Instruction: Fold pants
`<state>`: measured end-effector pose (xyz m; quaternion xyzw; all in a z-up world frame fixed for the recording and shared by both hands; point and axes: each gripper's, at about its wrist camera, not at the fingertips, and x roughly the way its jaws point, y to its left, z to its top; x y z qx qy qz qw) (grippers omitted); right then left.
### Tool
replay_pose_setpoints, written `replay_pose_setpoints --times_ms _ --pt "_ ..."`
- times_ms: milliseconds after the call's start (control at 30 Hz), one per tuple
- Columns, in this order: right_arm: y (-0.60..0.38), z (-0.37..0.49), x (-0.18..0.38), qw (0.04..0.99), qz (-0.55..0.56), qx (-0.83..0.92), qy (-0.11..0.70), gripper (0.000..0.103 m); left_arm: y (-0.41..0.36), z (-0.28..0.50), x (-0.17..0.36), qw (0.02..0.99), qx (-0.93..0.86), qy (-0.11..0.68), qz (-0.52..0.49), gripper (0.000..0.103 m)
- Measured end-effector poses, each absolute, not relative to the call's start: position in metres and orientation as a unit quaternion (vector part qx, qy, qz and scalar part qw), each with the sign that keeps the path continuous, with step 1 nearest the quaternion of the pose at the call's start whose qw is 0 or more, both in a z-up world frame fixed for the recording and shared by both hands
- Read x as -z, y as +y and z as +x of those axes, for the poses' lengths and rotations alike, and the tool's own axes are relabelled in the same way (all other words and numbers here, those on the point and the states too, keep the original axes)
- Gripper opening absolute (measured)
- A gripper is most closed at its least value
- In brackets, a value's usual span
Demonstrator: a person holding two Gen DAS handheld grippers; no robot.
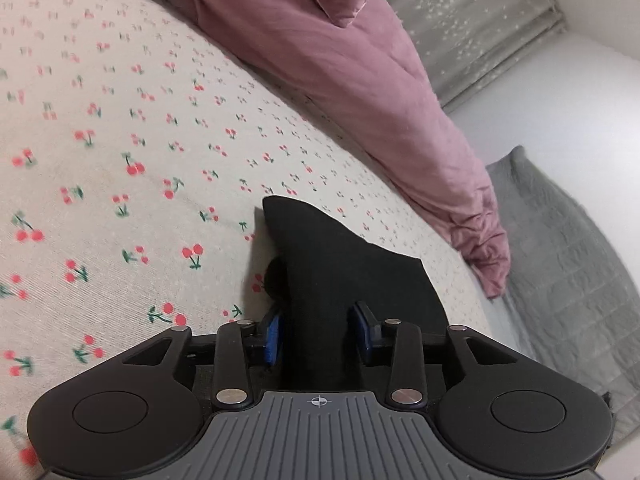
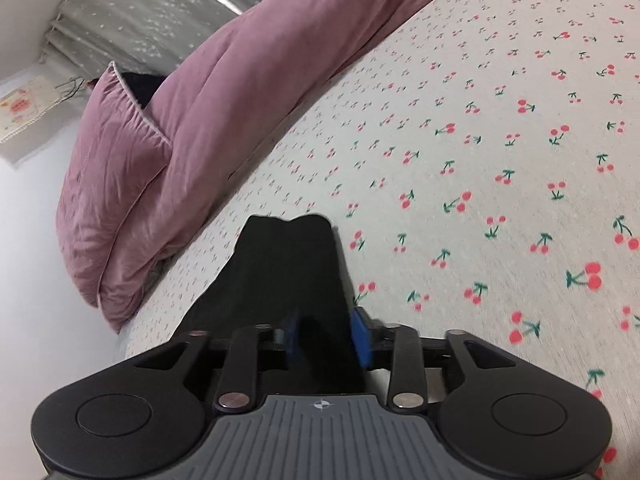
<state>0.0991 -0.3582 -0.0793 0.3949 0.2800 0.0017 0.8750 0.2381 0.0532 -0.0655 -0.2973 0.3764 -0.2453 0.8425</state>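
My left claw (image 1: 318, 330) and right claw (image 2: 326, 334) both stand apart around black pants (image 1: 340, 272); only the right view shows a pink pillow (image 2: 116, 148)

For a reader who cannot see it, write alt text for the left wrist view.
Black pants lie between the blue pads of the left gripper, which do not visibly press on the cloth, on a cherry-print bedsheet. A mauve duvet runs along the far side of the bed, with a grey quilted cover at right.
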Motion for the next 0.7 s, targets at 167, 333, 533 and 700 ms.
replay_pose_setpoints --times_ms 167,333,533,700 --pt "-0.346 0.096 0.066 0.88 0.371 -0.009 0.296 0.044 0.06 0.209 0.03 0.855 0.235 0.395 -0.241 0.048" --pt "-0.333 0.069 0.067 0.875 0.351 -0.004 0.333 0.05 0.056 0.172 0.01 0.848 0.25 0.423 -0.197 0.048" --pt "-0.315 0.045 0.07 0.877 0.333 -0.008 0.347 0.054 0.052 0.13 0.023 0.843 0.277 0.434 -0.156 0.043" --pt "-0.302 0.04 0.071 0.882 0.313 -0.007 0.351 0.054 0.05 0.112 0.02 0.856 0.297 0.399 -0.14 0.007"
